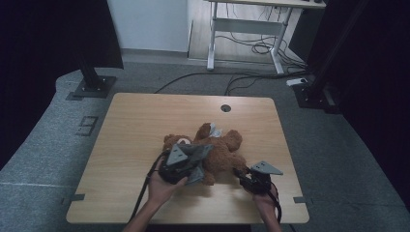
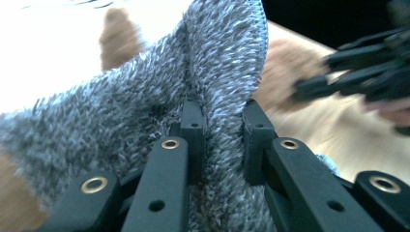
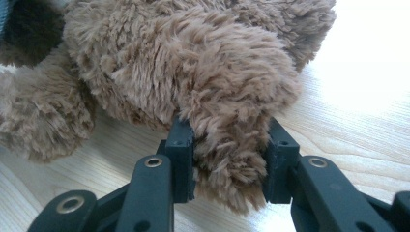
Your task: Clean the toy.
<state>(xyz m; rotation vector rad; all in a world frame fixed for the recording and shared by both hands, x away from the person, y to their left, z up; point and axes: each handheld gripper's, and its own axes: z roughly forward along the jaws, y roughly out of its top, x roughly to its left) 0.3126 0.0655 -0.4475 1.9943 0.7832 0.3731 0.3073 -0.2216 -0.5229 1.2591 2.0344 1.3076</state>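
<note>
Our left claw (image 2: 220, 140) pinches the grey fuzzy knit garment (image 2: 145, 111); our right claw (image 3: 227, 164) clamps the brown plush teddy bear's (image 3: 193, 72) limb. Pulling hard could slip the knit free.

The table (image 1: 140, 121) has a light wood-grain top, rectangular with rounded corners, and a round dark cable port (image 1: 226, 108) near the middle of its far edge. A brown plush bear (image 1: 220, 147) lies directly on the top, right of centre and toward the near edge, its limbs spread across the wood. A grey knitted fabric (image 1: 197, 153) covers the bear's left part. The table stands on a grey carpeted floor (image 1: 43, 145), with dark cables (image 1: 203, 76) trailing across the carpet beyond the far edge.
</note>
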